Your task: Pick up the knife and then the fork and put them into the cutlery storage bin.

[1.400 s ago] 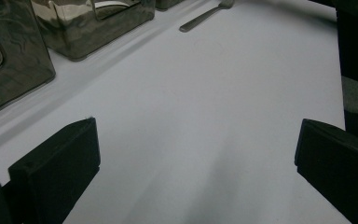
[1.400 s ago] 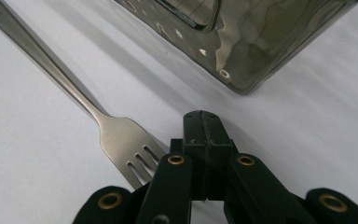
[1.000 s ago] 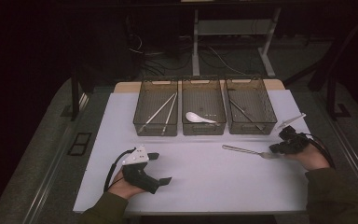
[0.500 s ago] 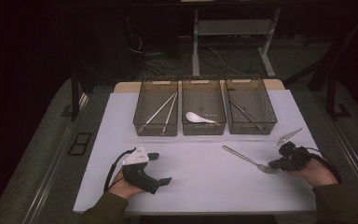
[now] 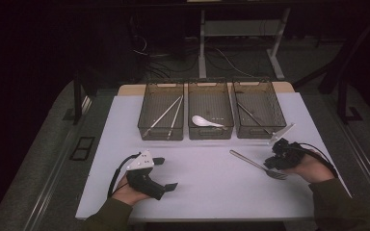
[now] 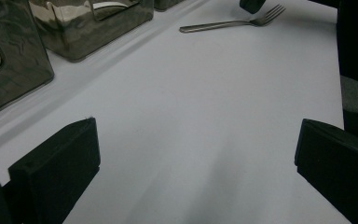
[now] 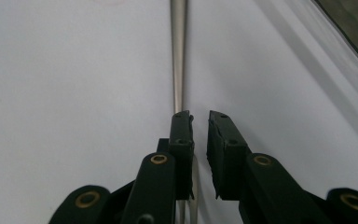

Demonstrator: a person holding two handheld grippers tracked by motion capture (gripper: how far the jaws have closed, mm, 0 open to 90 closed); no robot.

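- Fork [image 5: 257, 165] lies flat on the white table [image 5: 207, 192], in front of the right bin [image 5: 258, 114], tines toward the right gripper [image 5: 275, 162].
- Right jaws have just been opening: a narrow gap now, nothing clamped, the handle running under the left jaw.
- Left gripper [image 5: 166, 174] rests wide apart, empty.
- The fork looks like stiff, light, slippery metal; I'd pinch mid-handle.

Lighting is dim; surroundings fall to black. The white table [image 5: 212, 187] is evenly lit with soft shadows. Gripper views are slightly soft up close.
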